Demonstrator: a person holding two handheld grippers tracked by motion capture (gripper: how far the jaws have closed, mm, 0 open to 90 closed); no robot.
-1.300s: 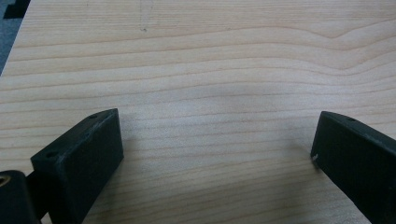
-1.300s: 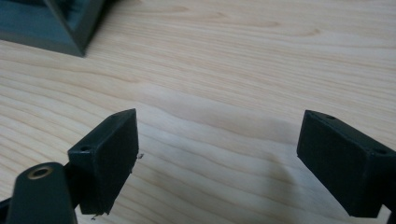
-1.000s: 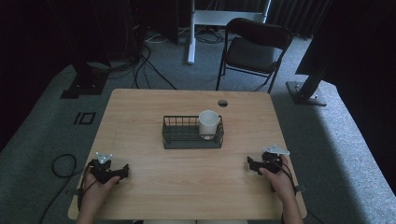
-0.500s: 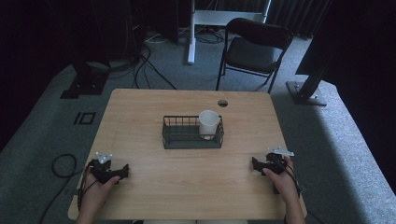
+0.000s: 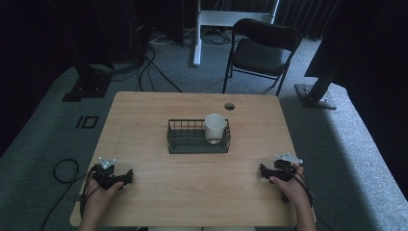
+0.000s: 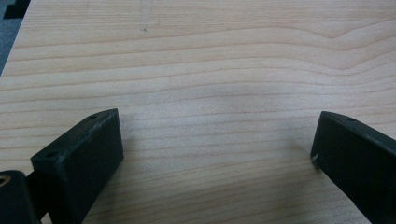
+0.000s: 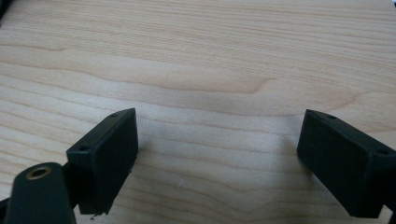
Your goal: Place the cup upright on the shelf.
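A white cup (image 5: 214, 128) stands upright in the right end of a dark wire basket (image 5: 183, 139) at the middle of the wooden table (image 5: 144, 115). My left gripper (image 5: 126, 177) rests on the table's near left corner, held by a hand, well short of the basket. Its jaws stand wide apart over bare wood in the left gripper view, left gripper (image 6: 217, 140). My right gripper (image 5: 263, 171) lies at the near right, also held by a hand. In the right gripper view the right gripper (image 7: 218, 140) is open with nothing between its fingers (image 7: 105, 156).
A round cable hole (image 5: 229, 106) sits near the table's far edge. Behind the table stand a black folding chair (image 5: 260, 50) and a white desk leg (image 5: 197, 33). Cables (image 5: 144, 72) lie on the grey carpet at left; a dark stand base (image 5: 315, 94) sits at right.
My right gripper has slid a little toward the near right edge of the table. The left gripper, the basket and the cup have stayed where they were.
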